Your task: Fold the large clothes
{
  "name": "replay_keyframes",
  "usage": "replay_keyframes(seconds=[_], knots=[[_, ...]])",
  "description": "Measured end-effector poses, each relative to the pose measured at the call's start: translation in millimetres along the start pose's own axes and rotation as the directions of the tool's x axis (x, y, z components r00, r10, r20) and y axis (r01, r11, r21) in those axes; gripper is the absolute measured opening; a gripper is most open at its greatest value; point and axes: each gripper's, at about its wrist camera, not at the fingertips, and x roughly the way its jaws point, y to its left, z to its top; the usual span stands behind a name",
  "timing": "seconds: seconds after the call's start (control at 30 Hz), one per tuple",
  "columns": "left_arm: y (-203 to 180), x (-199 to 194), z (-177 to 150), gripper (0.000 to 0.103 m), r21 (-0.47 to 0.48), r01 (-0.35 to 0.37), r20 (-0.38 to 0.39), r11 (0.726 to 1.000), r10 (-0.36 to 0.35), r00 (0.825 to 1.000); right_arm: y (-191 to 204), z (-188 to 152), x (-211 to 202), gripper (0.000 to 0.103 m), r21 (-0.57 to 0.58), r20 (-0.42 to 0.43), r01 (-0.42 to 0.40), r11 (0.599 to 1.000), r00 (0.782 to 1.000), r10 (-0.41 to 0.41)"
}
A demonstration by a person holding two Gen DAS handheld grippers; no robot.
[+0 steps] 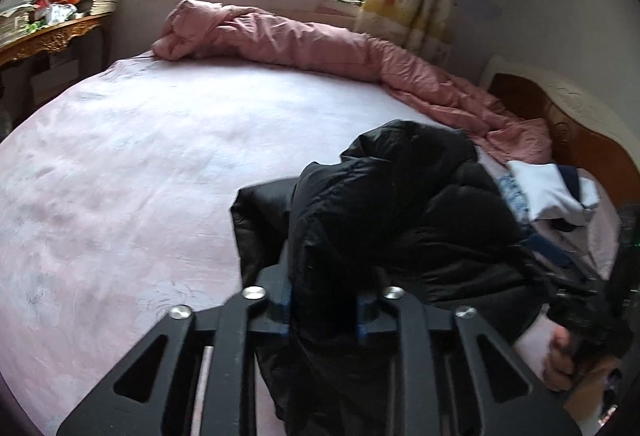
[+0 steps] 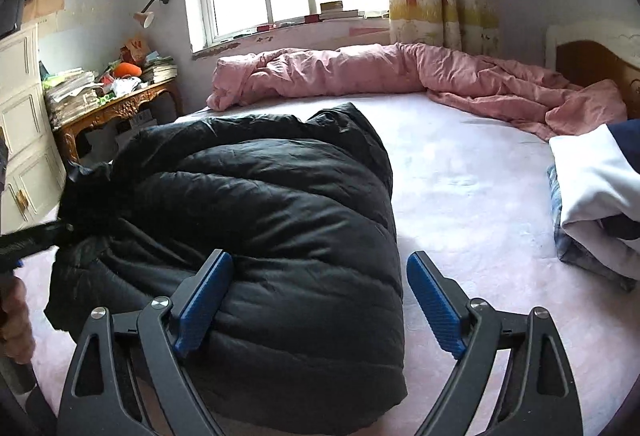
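Observation:
A black puffer jacket (image 1: 400, 204) lies bunched in a thick roll on the pink bed sheet (image 1: 140, 176). My left gripper (image 1: 324, 308) is shut on a fold of it, with black fabric filling the gap between the blue pads. In the right wrist view the same jacket (image 2: 260, 204) sits in front of my right gripper (image 2: 319, 260), which is open. Its left pad (image 2: 204, 296) rests against the jacket's near end, and its right pad (image 2: 436, 304) hangs over bare sheet (image 2: 460, 176). The left gripper shows as a dark blur at the left edge.
A rumpled pink duvet (image 2: 360, 72) runs along the far side of the bed under the window. A pile of white and blue clothes (image 2: 600, 196) lies at the right by the wooden headboard (image 1: 580, 140). A cluttered carved side table (image 2: 120, 108) and a white cabinet (image 2: 20, 116) stand at the left.

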Motion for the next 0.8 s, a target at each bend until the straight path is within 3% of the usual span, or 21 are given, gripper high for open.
replay_keyframes(seconds=[0.07, 0.17, 0.23, 0.3, 0.37, 0.43, 0.5, 0.7, 0.8], knots=[[6.9, 10.9, -3.7, 0.042, -0.040, -0.003, -0.008, 0.999, 0.003, 1.000, 2.1, -2.4, 0.2, 0.091, -0.002, 0.002, 0.010, 1.000, 1.000, -0.010], [13.5, 25.0, -9.3, 0.049, -0.065, -0.005, -0.030, 0.998, 0.003, 1.000, -1.7, -1.8, 1.0, 0.091, 0.000, -0.003, 0.008, 1.000, 1.000, -0.008], [14.8, 29.2, -14.4, 0.058, -0.064, -0.031, -0.027, 0.997, 0.029, 0.999, -4.7, -0.8, 2.3, 0.091, 0.011, -0.010, -0.004, 1.000, 1.000, 0.004], [19.4, 33.5, -20.6, 0.074, -0.077, -0.048, -0.035, 0.996, 0.046, 0.998, -7.7, -1.4, 3.7, 0.093, 0.032, -0.012, -0.016, 0.999, 1.000, 0.016], [32.5, 40.5, -27.5, 0.081, -0.147, -0.014, -0.064, 0.989, 0.004, 0.998, -11.1, -3.8, 6.8, 0.100, 0.063, -0.015, -0.009, 0.998, 1.000, 0.010], [48.6, 51.0, -34.7, 0.084, -0.250, 0.053, -0.109, 0.967, -0.083, 0.991, -15.8, -4.6, 6.4, 0.102, 0.099, 0.006, 0.029, 0.995, 1.000, -0.030], [56.6, 57.1, -40.8, 0.086, -0.299, 0.080, -0.119, 0.951, -0.121, 0.985, -18.6, -5.0, 4.4, 0.102, 0.123, 0.019, 0.043, 0.991, 0.999, -0.045], [44.1, 54.0, -41.7, 0.088, -0.238, 0.035, -0.103, 0.971, -0.061, 0.993, -22.6, -2.1, 2.1, 0.102, 0.102, 0.016, 0.052, 0.993, 0.998, -0.054], [43.0, 51.2, -40.8, 0.088, -0.249, 0.075, -0.093, 0.966, -0.100, 0.991, -24.7, -1.0, 5.1, 0.102, 0.091, -0.011, 0.039, 0.995, 0.999, -0.038]])
